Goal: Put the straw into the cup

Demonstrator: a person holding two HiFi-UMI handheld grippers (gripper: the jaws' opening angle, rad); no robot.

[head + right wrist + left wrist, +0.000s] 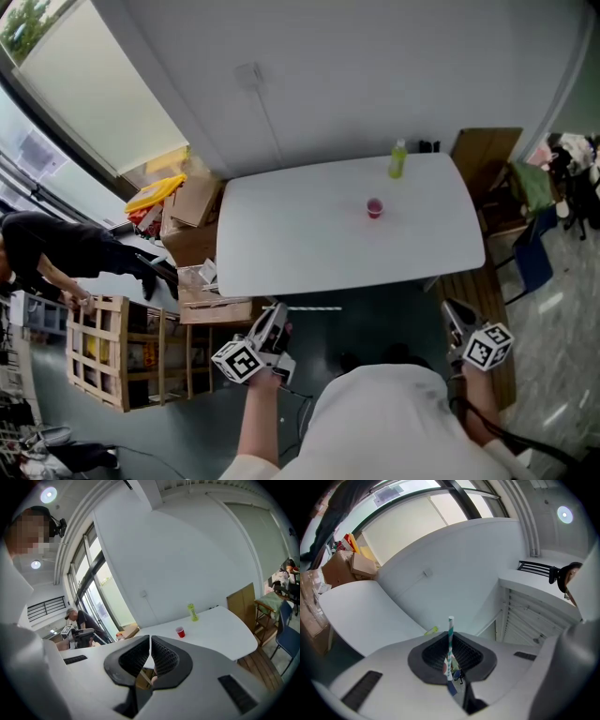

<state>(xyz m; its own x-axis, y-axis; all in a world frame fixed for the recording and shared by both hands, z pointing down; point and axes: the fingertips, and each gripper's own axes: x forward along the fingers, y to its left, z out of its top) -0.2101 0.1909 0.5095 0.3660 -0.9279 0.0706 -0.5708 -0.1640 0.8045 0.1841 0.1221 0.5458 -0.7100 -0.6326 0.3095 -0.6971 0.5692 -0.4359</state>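
A small red cup stands on the white table, right of its middle; the right gripper view also shows the cup. A teal-and-white striped straw stands upright between the jaws of my left gripper, which is shut on it. In the head view that gripper is short of the table's near edge, and the straw sticks out to its right. My right gripper is also short of the table, at the right. Its jaws meet at the tips with nothing between them.
A green bottle stands near the table's far edge, behind the cup. Cardboard boxes and a wooden crate sit left of the table. A person bends over at the far left. A blue chair stands at the right.
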